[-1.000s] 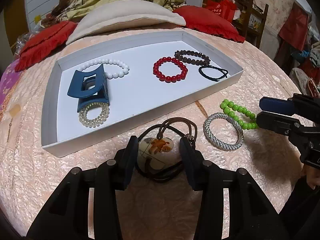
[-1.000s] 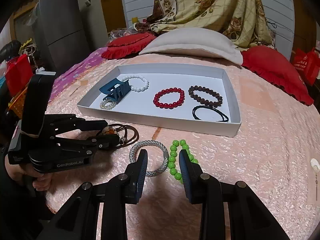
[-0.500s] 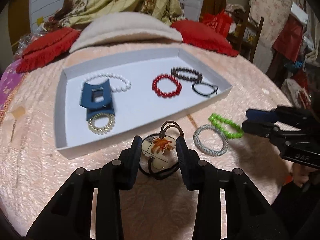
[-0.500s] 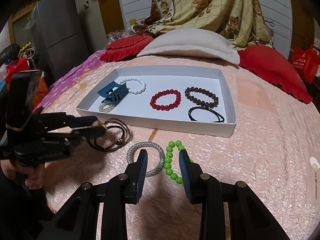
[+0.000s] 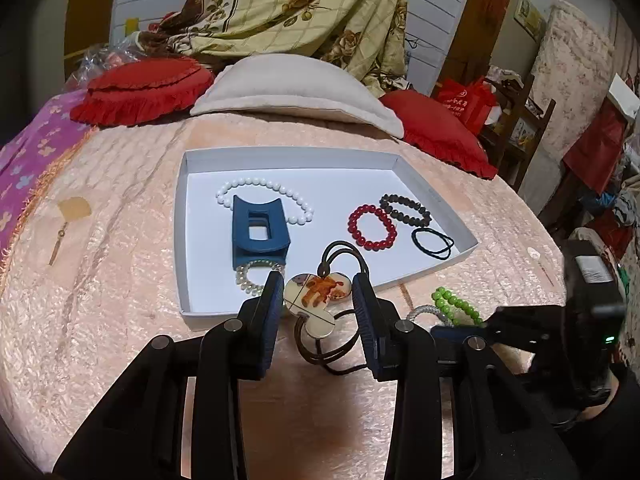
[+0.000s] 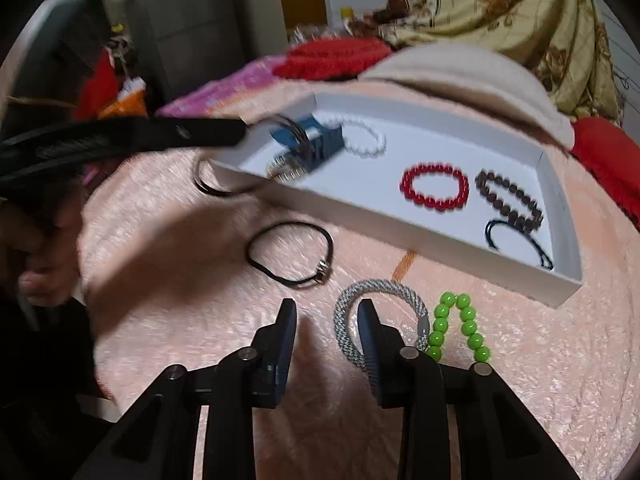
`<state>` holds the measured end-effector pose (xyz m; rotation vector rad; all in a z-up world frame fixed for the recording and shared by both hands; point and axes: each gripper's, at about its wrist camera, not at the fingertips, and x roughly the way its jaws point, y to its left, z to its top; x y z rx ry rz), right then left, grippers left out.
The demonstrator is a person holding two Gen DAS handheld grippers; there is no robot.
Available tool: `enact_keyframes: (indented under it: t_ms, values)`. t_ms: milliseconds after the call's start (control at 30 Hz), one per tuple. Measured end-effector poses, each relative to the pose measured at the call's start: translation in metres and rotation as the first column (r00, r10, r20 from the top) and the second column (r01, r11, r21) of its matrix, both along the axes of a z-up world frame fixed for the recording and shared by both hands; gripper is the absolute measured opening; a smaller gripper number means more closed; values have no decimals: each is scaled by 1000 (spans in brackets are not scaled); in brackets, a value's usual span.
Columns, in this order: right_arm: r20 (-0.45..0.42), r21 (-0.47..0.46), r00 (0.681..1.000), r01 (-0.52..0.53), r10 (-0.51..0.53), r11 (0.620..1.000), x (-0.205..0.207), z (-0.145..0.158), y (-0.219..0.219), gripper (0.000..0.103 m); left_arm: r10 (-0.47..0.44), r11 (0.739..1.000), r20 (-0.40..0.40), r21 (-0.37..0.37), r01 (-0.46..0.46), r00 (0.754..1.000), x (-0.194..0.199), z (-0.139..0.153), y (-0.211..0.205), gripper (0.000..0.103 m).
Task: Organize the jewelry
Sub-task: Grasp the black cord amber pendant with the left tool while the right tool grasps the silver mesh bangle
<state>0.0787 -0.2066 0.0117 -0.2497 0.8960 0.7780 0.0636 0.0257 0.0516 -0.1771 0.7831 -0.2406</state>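
My left gripper [image 5: 318, 296] is shut on a cream pendant [image 5: 316, 300] with an orange figure and dark cords, lifted above the near edge of the white tray [image 5: 440, 208]. In the right wrist view the left gripper [image 6: 240, 136] carries the cords over the tray [image 6: 560, 216]. The tray holds a blue hair claw [image 5: 258, 232], white bead bracelet [image 5: 264, 194], red bead bracelet [image 5: 372, 228], brown bead bracelet [image 5: 404, 210], and black cord loop [image 5: 434, 242]. My right gripper [image 6: 326, 312] is open, low over the bed beside a grey braided bracelet [image 6: 380, 316] and a green bead bracelet [image 6: 460, 332].
A dark hair tie [image 6: 290, 254] with a metal bead lies on the peach bedspread [image 5: 120, 280] in front of the tray. A cream pillow [image 5: 296, 88] and red cushions [image 5: 140, 88] lie behind the tray. Room clutter stands to the right [image 5: 580, 140].
My left gripper has risen with the pendant and moved over the tray's near edge. A dark hair tie stays behind on the bed. My right gripper has swung left toward the grey bracelet.
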Motion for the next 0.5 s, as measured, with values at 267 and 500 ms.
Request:
enact_keyframes:
  t_ms: [267, 500]
  values:
    - [17, -20, 999, 33, -33, 999, -1, -4, -5, 7, 0, 1000, -14, 4, 0, 1000, 0, -2, 0, 34]
    - [44, 93, 996, 74, -78, 993, -14, 23, -23, 7, 18, 1000, -8, 11, -18, 1000, 0, -2, -1, 34]
